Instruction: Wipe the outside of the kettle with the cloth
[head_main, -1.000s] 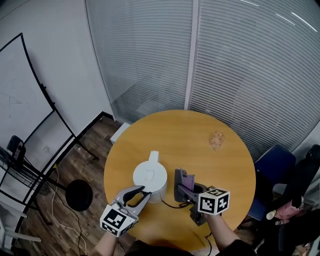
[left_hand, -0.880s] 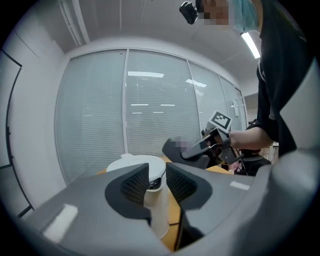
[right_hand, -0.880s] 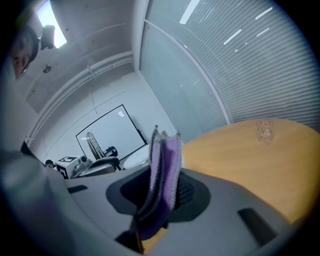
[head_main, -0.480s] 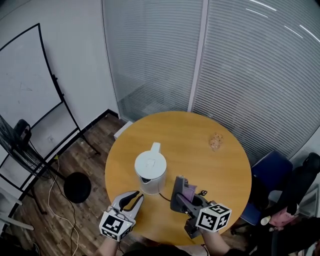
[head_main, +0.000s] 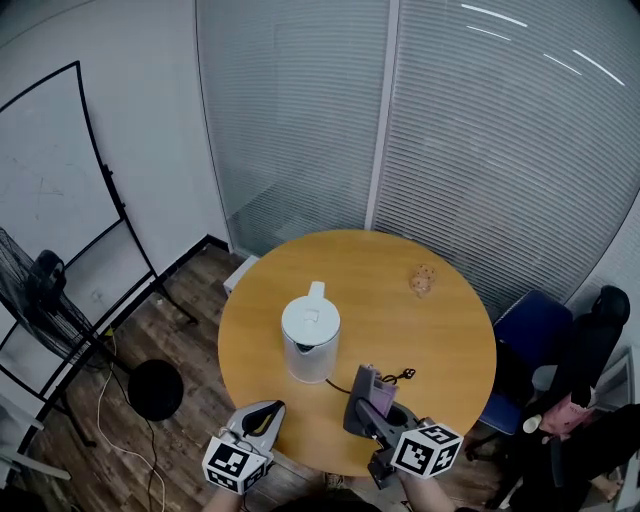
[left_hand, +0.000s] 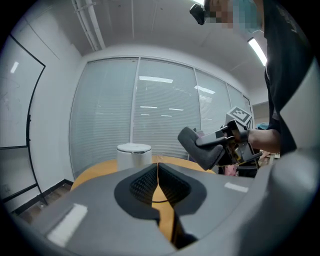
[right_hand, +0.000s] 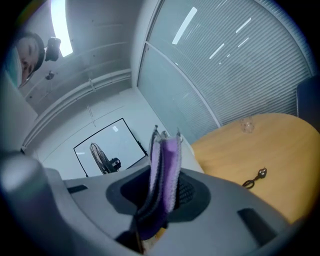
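A white kettle (head_main: 311, 340) stands upright on the round wooden table (head_main: 420, 330), left of middle; in the left gripper view the kettle (left_hand: 133, 155) shows straight ahead, well beyond the jaws. Its black cord and plug (head_main: 398, 377) lie to its right. My left gripper (head_main: 264, 417) hovers at the table's near edge, shut and empty, apart from the kettle. Near the front edge my right gripper (head_main: 363, 394) is shut on a folded purple cloth (head_main: 376, 388). The cloth (right_hand: 165, 172) stands up between the jaws. Neither gripper touches the kettle.
A small clear glass object (head_main: 423, 281) sits at the table's far right. A whiteboard stand (head_main: 100, 200), a fan (head_main: 40, 285) and a round black base (head_main: 155, 388) are on the floor at left. A blue chair (head_main: 530, 340) and a black chair (head_main: 592, 345) stand at right.
Both grippers have pulled back from the kettle toward the table's near edge. The left gripper, open beside the kettle a second ago, is now shut. The right still holds the cloth.
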